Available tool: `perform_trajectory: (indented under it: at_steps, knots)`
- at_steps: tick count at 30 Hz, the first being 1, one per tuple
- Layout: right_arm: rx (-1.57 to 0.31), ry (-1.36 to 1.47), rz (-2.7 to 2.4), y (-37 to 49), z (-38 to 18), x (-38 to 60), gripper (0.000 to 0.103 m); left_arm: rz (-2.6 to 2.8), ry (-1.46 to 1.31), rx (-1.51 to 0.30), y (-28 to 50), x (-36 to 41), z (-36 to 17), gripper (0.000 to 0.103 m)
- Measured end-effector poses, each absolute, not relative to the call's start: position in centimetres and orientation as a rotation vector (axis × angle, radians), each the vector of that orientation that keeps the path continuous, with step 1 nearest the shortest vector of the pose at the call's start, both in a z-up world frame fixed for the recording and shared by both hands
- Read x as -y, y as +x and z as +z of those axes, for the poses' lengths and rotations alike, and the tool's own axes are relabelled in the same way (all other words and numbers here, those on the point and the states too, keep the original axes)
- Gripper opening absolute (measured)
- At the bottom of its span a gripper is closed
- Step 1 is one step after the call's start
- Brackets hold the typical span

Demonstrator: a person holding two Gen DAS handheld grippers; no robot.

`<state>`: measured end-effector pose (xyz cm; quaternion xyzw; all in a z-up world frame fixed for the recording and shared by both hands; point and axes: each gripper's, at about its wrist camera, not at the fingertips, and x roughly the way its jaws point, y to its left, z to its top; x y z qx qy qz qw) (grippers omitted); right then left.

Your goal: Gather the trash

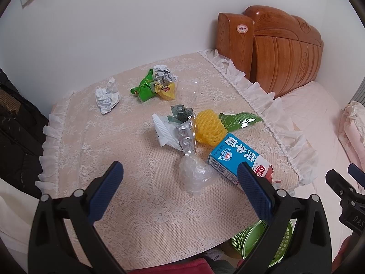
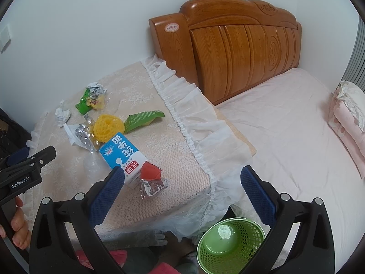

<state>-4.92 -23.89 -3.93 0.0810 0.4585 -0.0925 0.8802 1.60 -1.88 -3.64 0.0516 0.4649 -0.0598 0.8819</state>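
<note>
Trash lies on a lace-covered table (image 1: 141, 217): a blue milk carton (image 1: 237, 157) (image 2: 122, 154), a clear bubble-wrap wad (image 1: 195, 175), a silver blister pack (image 1: 187, 140), a yellow foam net (image 1: 209, 127) (image 2: 108, 125), green wrappers (image 1: 148, 89), and crumpled paper (image 1: 107, 96). A green mesh bin (image 2: 230, 246) (image 1: 262, 239) stands on the floor by the table's near corner, with a small white scrap inside. My left gripper (image 1: 180, 178) is open above the bubble wrap. My right gripper (image 2: 182, 182) is open and empty over the table's near corner, above the bin.
A wooden headboard (image 2: 239, 45) and a bed with a pink sheet (image 2: 296, 148) lie to the right. Folded pink bedding (image 2: 349, 118) sits at the far right. Dark clothing (image 1: 16, 118) hangs left of the table. A white wall stands behind.
</note>
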Motion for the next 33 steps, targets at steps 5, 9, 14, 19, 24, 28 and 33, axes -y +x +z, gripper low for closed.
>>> perform_trajectory:
  at_steps: [5,9,14,19,24,28,33]
  knots:
    - [-0.957,0.169,-0.193,-4.9,-4.0,23.9,0.101,-0.121,0.108,-0.974,1.8,1.9,-3.9,0.095]
    - [-0.961,0.171,-0.193,-4.9,-4.2,23.8,0.101,-0.120,0.106,-0.982,1.9,1.9,-4.1,0.095]
    - [-0.962,0.177,-0.187,-4.8,-4.4,23.8,0.101,-0.131,0.103,-0.988,2.0,1.7,-4.3,0.095]
    - [-0.964,0.167,-0.149,-4.7,-5.0,23.6,0.101,-0.240,0.086,-1.017,2.3,1.5,-5.4,0.095]
    - [-0.991,0.149,-0.135,-4.6,-6.3,23.5,0.101,-0.295,0.119,-1.059,2.8,1.7,-8.7,0.095]
    - [-1.033,0.159,-0.116,-4.7,-8.0,23.5,0.101,-0.332,0.135,-1.123,4.3,2.0,-12.1,0.095]
    - [-1.082,0.158,-0.094,-4.7,-9.8,23.1,0.101,-0.341,0.200,-1.153,5.9,3.2,-15.3,0.090]
